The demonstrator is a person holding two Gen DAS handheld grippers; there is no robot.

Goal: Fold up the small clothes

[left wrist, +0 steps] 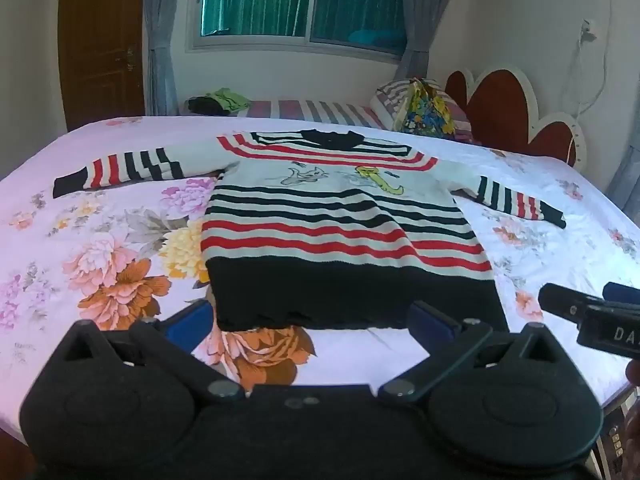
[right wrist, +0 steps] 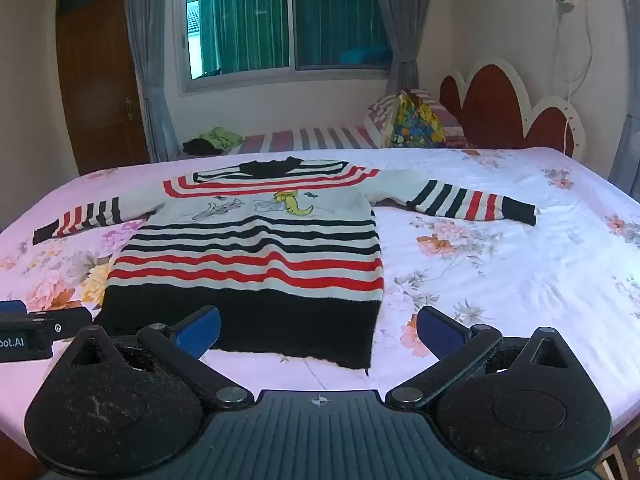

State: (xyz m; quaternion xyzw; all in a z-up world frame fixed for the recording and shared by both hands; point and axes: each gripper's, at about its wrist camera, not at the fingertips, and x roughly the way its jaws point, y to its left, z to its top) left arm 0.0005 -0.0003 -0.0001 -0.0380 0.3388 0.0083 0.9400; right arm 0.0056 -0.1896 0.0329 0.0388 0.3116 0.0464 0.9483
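Bedroom surface: you are working over a floral bedsheet (left wrist: 100, 248). Left wrist view: the sweater (left wrist: 336, 224) is lying flat, face up, both sleeves spread outward, its black hem nearest you. Your left gripper (left wrist: 312, 320) is hovering just before that hem, jaws standing wide, gripping nothing. Right wrist view: the sweater (right wrist: 256, 256) is lying left of centre. Your right gripper (right wrist: 320, 330) is hovering over the hem's right corner, jaws likewise standing wide and gripping nothing.
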